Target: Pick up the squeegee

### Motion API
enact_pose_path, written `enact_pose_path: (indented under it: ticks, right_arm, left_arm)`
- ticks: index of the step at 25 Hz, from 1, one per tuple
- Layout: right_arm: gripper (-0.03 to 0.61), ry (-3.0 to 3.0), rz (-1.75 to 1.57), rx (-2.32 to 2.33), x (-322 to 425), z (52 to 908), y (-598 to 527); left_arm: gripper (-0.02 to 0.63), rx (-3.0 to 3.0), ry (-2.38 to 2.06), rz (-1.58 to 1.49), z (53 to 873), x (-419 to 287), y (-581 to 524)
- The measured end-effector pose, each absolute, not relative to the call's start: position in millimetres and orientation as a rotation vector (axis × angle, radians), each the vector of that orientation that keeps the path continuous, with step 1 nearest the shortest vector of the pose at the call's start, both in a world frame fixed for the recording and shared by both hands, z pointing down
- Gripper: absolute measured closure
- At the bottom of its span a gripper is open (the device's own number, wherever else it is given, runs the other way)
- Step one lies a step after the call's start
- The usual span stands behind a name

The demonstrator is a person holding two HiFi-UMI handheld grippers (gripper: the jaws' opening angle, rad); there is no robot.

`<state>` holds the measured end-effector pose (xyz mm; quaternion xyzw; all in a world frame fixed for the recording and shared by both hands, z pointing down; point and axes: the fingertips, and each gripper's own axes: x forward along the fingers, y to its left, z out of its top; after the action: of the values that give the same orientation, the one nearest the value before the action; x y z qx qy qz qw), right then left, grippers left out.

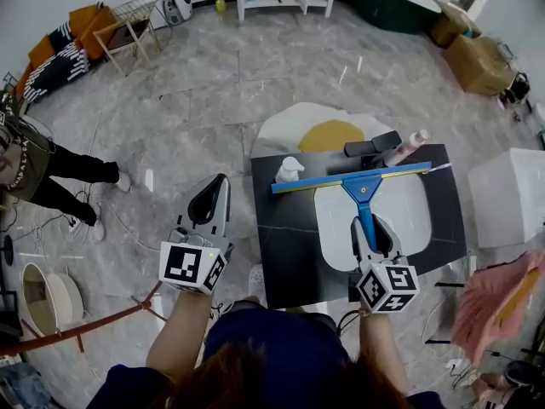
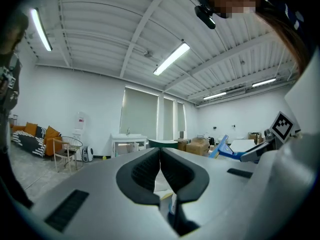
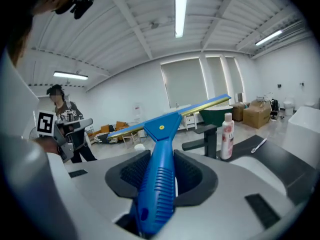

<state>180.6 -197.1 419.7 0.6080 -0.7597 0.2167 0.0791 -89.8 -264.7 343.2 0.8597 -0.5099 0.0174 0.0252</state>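
The right gripper [image 3: 162,160] is clamped on the squeegee [image 3: 159,184] by its blue handle, the blade raised over the black table [image 1: 272,228]; the left gripper [image 2: 160,156] is closed and empty. The pick-up looks done, and what is left is a steady hold

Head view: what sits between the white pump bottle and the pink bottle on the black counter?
A black faucet stands between the white pump bottle and the pink bottle. The head view shows this, and the right gripper view also shows the faucet beside the pink bottle.
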Motion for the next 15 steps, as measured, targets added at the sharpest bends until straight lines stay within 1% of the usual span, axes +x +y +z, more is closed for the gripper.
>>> enact_pose_path:
  ticks: [8,15]
  right_arm:
    - [0.42,-2.394,0.481,2.064,206.3,347.7,-204.5]
    - [0.42,-2.422,0.383,2.095,210.8,324.9,-208.9]
  left_arm:
    - [0.594,2.685,-1.567,-0.019,314.0,-81.3,-259.5]
    - [0.594,2.699,-1.556,-0.035,307.3,-75.8,-255.8]
